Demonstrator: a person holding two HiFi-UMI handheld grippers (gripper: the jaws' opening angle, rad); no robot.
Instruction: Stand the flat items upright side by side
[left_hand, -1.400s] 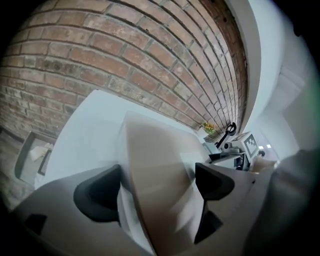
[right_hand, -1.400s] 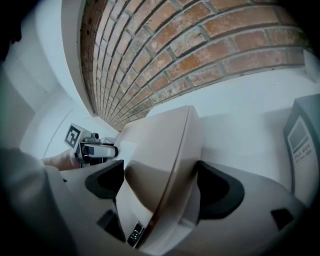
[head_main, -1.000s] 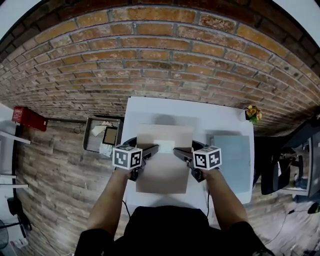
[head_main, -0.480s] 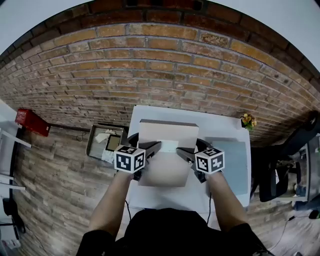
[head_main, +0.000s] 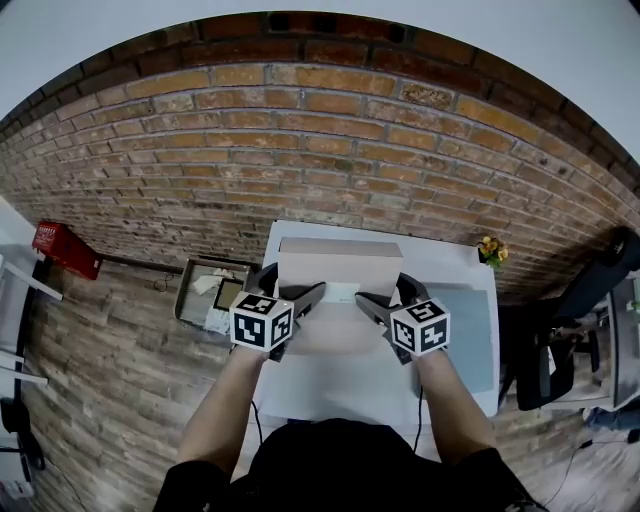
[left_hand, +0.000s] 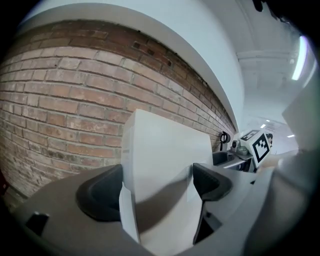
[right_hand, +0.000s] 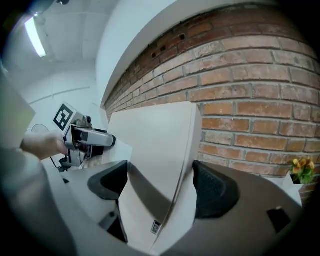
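Holding flat box (head_main: 338, 265), left gripper (left_hand: 157, 185) jaws clamped on it, right gripper (right_hand: 157, 187) jaws just tightening, label (right_hand: 155, 227) unreadable

You have bright, even light. A long ceiling lamp (left_hand: 300, 57) glows up and right of your left tongs (left_hand: 157, 185). The tongs throw soft dark shadows on the pale box (left_hand: 165, 145) between them. The brick wall (head_main: 300, 150) bends near the edges, and corners go black.

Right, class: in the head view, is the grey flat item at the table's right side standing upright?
No, the grey flat item lies flat on the white table, right of the beige box.
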